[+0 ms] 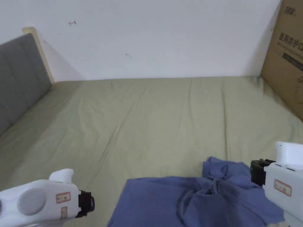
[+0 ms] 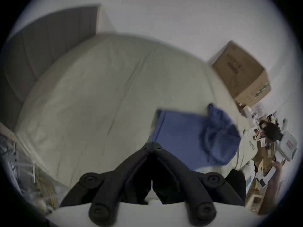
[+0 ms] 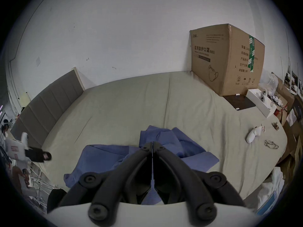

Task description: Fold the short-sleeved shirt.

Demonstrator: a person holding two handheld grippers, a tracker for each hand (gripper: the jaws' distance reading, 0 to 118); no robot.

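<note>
A blue short-sleeved shirt (image 1: 189, 201) lies rumpled at the near edge of the bed, bunched toward its right side (image 3: 165, 138); the left gripper view shows the shirt (image 2: 183, 132) too. My left gripper (image 2: 152, 143) hovers above the bed to the left of the shirt, jaws shut with nothing between them. My right gripper (image 3: 152, 142) hangs over the shirt's crumpled right part, jaws together and empty. In the head view the left gripper (image 1: 87, 204) sits at the bottom left and the right gripper (image 1: 257, 171) at the right edge.
The bed (image 1: 154, 118) has an olive-green sheet, with a grey headboard (image 1: 20, 76) at the left. A large cardboard box (image 1: 287, 59) stands at the far right corner. A white controller (image 3: 253, 134), glasses and a white tray lie near the bed's right edge.
</note>
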